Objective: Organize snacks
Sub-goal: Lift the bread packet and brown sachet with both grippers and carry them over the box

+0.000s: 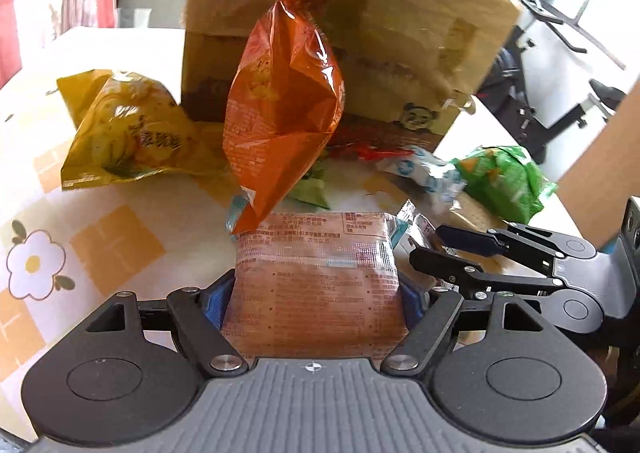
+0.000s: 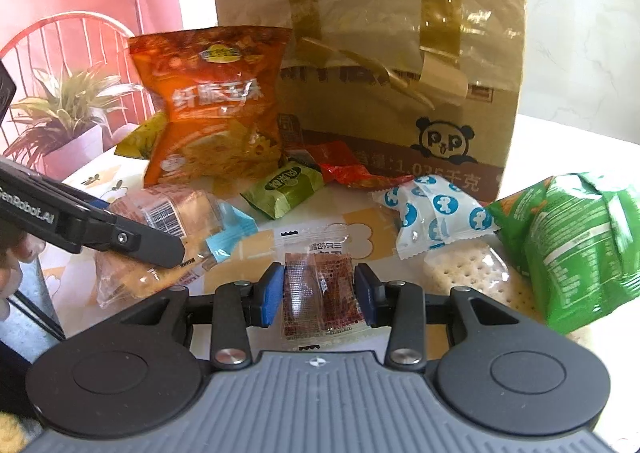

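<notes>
My left gripper [image 1: 316, 295] is shut on a clear packet of brown crackers [image 1: 316, 253], its blue pads pressing both long sides. An orange crisp bag [image 1: 280, 93] stands tilted just beyond it, its lower corner resting on the packet's far end. My right gripper [image 2: 320, 293] is shut on a small clear sachet with red-brown contents [image 2: 320, 293] lying on the tablecloth. In the right wrist view one of the left gripper's fingers [image 2: 136, 243] lies across the cracker packet [image 2: 168, 213], with the orange bag [image 2: 212, 105] behind. The right gripper [image 1: 426, 243] shows at the right of the left wrist view.
A tall taped cardboard box [image 2: 372, 53] stands behind the snacks. A yellow bag [image 1: 128, 129] lies at the left and a green bag [image 2: 572, 237] at the right. A blue-and-white packet [image 2: 436, 213], a small green packet [image 2: 284, 189] and a red wrapper [image 2: 344, 165] lie between. The checked tablecloth [image 1: 100, 237] has bare room at the front left.
</notes>
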`<state>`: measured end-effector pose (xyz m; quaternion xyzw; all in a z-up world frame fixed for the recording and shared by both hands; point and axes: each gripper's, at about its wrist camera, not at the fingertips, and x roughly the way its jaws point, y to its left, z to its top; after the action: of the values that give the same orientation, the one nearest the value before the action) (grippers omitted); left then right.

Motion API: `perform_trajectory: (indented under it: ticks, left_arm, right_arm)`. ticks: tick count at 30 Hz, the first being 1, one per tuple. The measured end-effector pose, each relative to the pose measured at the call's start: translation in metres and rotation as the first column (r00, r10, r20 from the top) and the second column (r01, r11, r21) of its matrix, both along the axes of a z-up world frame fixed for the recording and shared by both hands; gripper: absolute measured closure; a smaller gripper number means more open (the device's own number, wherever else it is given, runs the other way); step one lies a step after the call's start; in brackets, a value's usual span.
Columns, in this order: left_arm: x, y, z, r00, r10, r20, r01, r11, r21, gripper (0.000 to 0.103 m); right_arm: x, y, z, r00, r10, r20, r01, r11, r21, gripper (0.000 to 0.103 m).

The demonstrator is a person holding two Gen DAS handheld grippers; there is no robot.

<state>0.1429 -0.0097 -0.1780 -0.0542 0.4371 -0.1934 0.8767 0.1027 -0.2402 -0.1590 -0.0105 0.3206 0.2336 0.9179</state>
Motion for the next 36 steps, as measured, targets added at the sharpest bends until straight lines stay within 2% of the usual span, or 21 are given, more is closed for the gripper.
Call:
perform_trajectory:
  ticks: [3,7,17,20,27,30,36]
  left_arm:
    - [-0.003,-0.001,0.001,1.0,-0.008,-0.003,0.008,1.0,-0.003,0.023]
    - [-0.004,0.005,0.002,1.0,0.026,-0.015,-0.026,1.0,0.0,0.023]
    - [-0.005,0.033,0.011,0.983,0.181,-0.019,-0.181,0.983,0.029,0.023]
    - [-0.015,0.041,0.024,0.981,0.188,0.041,-0.189,0.982,0.027,0.023]
    - [-0.037,0.042,0.057,0.975,0.127,0.179,-0.134,0.991,0.024,0.023]
    - [-0.041,0.04,0.067,0.965,0.124,0.231,-0.136,0.99,0.037,0.023]
    - [-0.029,0.029,0.088,0.933,0.096,0.348,-0.143,0.983,0.111,0.023]
  right_arm:
    - [-0.007,-0.007,0.005,1.0,-0.012,0.006,0.011,1.0,0.012,0.062]
    - [-0.011,-0.017,0.011,0.999,-0.046,0.014,0.045,0.999,0.025,0.062]
    - [-0.008,-0.017,0.018,0.998,-0.054,0.031,0.053,0.998,0.019,0.062]
    - [-0.01,-0.014,0.022,0.998,-0.048,0.044,0.048,0.999,0.015,0.062]
    - [-0.013,-0.014,0.033,0.995,-0.056,0.083,0.054,0.998,0.026,0.062]
    - [-0.014,-0.015,0.042,0.992,-0.06,0.108,0.056,0.998,0.035,0.062]
    - [-0.008,-0.02,0.066,0.983,-0.073,0.169,0.063,0.996,0.065,0.062]
